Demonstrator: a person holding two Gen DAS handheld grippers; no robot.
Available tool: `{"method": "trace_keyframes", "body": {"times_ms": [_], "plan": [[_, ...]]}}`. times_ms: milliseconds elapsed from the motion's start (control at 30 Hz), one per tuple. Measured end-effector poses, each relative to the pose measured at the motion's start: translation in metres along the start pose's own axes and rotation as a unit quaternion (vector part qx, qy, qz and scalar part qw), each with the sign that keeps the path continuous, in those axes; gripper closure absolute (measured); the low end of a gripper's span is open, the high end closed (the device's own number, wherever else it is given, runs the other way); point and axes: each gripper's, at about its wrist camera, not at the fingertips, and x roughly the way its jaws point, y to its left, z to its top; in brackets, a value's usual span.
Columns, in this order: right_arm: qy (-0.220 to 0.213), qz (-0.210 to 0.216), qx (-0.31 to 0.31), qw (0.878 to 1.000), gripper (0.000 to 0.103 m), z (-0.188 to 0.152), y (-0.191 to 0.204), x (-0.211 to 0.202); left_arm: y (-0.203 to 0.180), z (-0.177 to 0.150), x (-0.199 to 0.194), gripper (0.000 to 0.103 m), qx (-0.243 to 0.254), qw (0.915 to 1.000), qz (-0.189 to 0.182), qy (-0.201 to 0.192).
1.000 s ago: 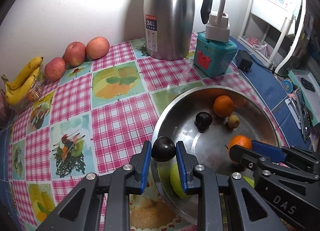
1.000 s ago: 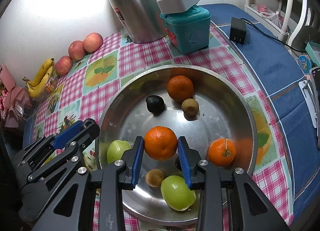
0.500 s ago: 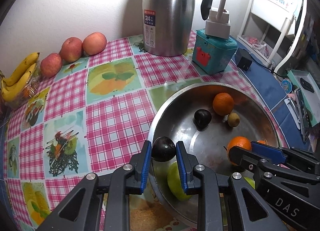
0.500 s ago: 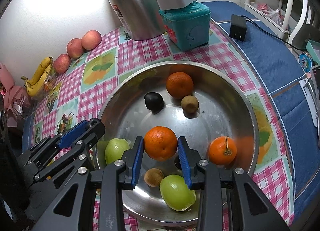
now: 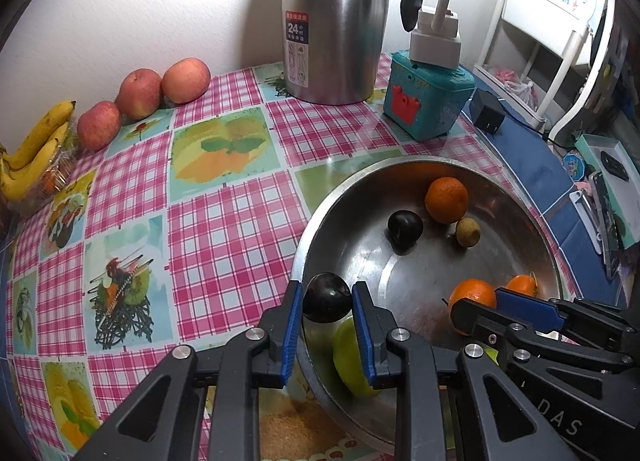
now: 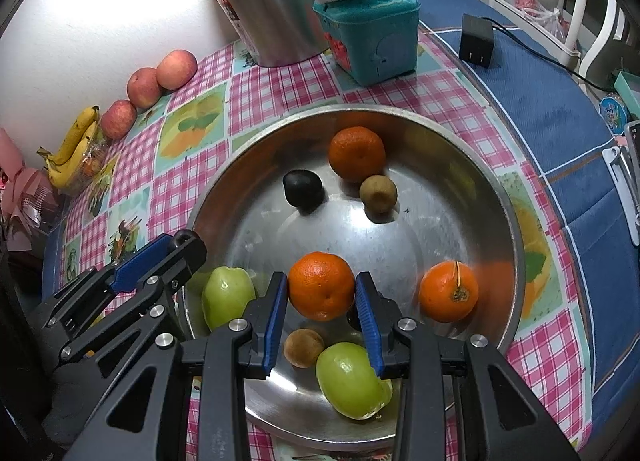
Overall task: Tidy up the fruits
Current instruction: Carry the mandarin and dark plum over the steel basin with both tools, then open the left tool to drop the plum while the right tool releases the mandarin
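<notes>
My left gripper point(image 5: 327, 299) is shut on a dark plum point(image 5: 327, 297) and holds it above the near-left rim of a steel bowl point(image 5: 400, 169). My right gripper point(image 6: 321, 293) is shut on an orange point(image 6: 321, 286) and holds it over the bowl point(image 6: 516, 229). In the bowl lie two more oranges point(image 6: 356, 153) point(image 6: 448, 291), another dark plum point(image 6: 302, 188), two brown kiwis point(image 6: 378, 192) point(image 6: 303, 347) and two green fruits point(image 6: 227, 295) point(image 6: 352, 379).
Three red apples point(image 5: 140, 93) and a bunch of bananas point(image 5: 36, 149) lie along the wall at the left. A steel thermos point(image 5: 336, 21), a teal box point(image 5: 428, 101) with a white plug on it and a black adapter point(image 5: 486, 115) stand behind the bowl.
Both grippers keep hold of their fruit. The left gripper's view has shifted a little left and closer over the checked cloth; the right one has hardly moved.
</notes>
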Motion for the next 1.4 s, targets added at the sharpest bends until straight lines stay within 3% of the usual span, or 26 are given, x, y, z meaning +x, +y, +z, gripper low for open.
{"method": "trace_keyframes", "body": {"times_ms": [500,933,1133,1300,1400], "plan": [[0.002,-0.001,0.003,1.0,0.066,0.001,0.0,0.0,0.002,0.001,-0.001,0.074,-0.006,1.0,-0.003,0.002],[0.003,0.003,0.005,1.0,0.064,0.001,0.002,0.001,0.023,0.001,0.0,0.07,-0.048,0.9988,0.012,0.007],[0.002,0.003,0.002,1.0,0.064,0.002,0.002,0.001,0.038,-0.002,0.002,0.053,-0.084,0.9958,0.032,0.017],[0.001,0.0,0.0,1.0,0.063,0.002,0.003,0.001,0.059,-0.006,0.008,0.042,-0.128,0.988,0.076,0.042],[-0.001,-0.009,-0.005,1.0,0.039,0.003,0.004,0.002,0.072,-0.01,0.01,0.035,-0.153,0.9822,0.095,0.052]]}}
